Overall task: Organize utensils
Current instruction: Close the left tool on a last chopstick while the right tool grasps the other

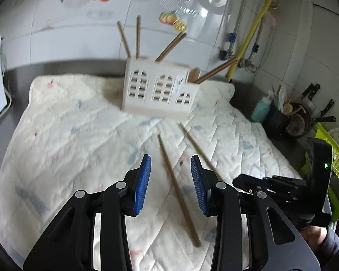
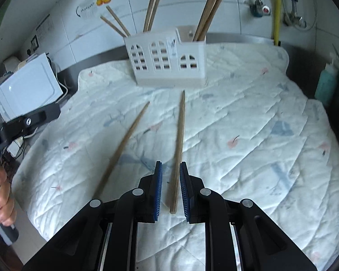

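Note:
Two wooden chopsticks lie on a white quilted cloth. In the left wrist view my left gripper (image 1: pixel 170 167) is open above the left chopstick (image 1: pixel 177 187), which runs between its fingers; the right chopstick (image 1: pixel 193 143) lies beside it. In the right wrist view my right gripper (image 2: pixel 170 174) is open with its jaws narrowly apart around the near end of the right chopstick (image 2: pixel 179 140); the left chopstick (image 2: pixel 126 140) lies to its left. A white house-shaped utensil holder (image 1: pixel 157 87) (image 2: pixel 167 59) stands at the cloth's far side with several chopsticks upright in it.
The quilted cloth (image 1: pixel 67 135) (image 2: pixel 248 124) covers a steel counter. A teal bottle (image 1: pixel 261 109), a black pot with knives (image 1: pixel 298 122) and a green rack (image 1: pixel 336 158) stand at the right. A white appliance (image 2: pixel 27 88) stands at the left.

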